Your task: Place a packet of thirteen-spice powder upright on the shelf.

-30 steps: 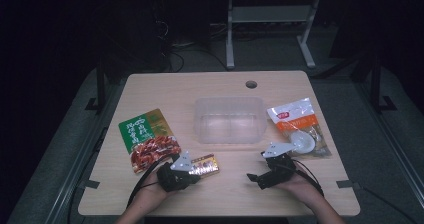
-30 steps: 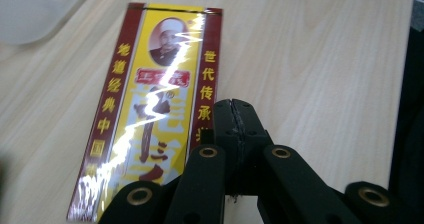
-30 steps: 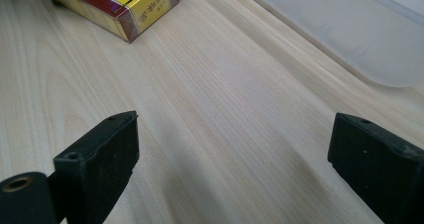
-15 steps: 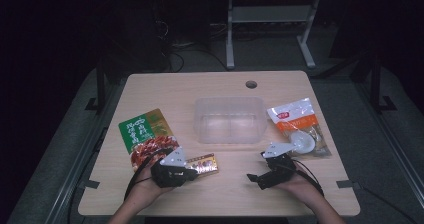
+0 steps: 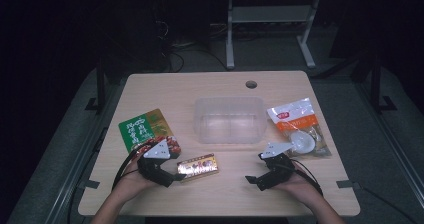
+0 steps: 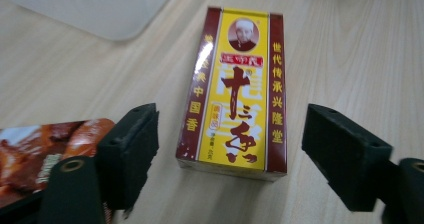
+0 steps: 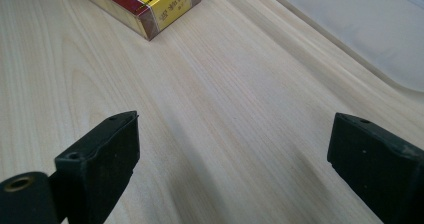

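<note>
Straddling spice box (image 6: 234,91), L hand-held gripper (image 6: 230,149) jaws apart; R hand-held gripper (image 7: 235,169) apart too.

A light wooden table (image 5: 165,91) with a pale grain stands in a dim room; a round cable hole (image 5: 251,84) sits near its far edge, right of centre. Black brackets (image 5: 93,104) clamp the table's left and right edges. The floor (image 5: 60,149) around the table is grey carpet. Beyond the far edge, a white metal frame (image 5: 270,19) with two legs stands on the floor, and dark cables (image 5: 175,59) lie to its left. The background behind is nearly black.
</note>
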Tool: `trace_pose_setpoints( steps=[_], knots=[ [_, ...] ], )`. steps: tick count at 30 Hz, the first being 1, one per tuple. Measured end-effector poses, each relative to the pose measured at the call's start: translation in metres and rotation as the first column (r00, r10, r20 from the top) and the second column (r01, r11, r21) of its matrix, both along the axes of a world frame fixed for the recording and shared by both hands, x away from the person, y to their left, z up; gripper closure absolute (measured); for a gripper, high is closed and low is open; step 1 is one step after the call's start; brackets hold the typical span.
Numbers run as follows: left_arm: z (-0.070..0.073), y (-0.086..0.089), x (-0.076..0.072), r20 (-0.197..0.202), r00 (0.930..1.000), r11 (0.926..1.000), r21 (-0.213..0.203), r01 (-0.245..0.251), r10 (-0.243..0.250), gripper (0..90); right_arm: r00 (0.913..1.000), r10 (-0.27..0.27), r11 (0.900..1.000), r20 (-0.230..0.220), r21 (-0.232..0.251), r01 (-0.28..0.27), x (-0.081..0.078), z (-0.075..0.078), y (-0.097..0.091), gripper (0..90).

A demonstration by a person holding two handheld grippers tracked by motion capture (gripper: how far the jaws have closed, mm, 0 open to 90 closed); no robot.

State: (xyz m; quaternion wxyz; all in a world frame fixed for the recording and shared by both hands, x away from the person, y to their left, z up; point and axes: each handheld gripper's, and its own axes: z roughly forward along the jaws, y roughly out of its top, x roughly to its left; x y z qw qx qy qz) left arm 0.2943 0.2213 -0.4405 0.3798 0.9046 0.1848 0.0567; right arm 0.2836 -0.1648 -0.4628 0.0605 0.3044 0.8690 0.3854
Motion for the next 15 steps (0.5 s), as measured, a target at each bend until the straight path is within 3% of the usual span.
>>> trace_pose_setpoints(
  steps=[7,8,15],
  knots=[
    [-0.01,-0.009,0.002,-0.008,0.9998,0.9991,0.038,0.019,-0.019,19.0,1.0,-0.006,0.9999,0.0,-0.009,0.006,0.001,-0.002,0.0,6.7],
    [-0.013,-0.01,0.004,-0.005,0.9997,0.9975,0.066,0.026,-0.026,19.0,1.0,-0.004,0.9999,-0.001,-0.012,0.004,0.002,-0.002,0.0,6.7],
    [-0.018,-0.012,0.007,-0.017,0.9998,0.9987,0.049,0.014,-0.013,21.1,1.0,0.002,0.9998,-0.002,-0.019,-0.002,0.001,-0.002,0.001,6.7]
  ],
)
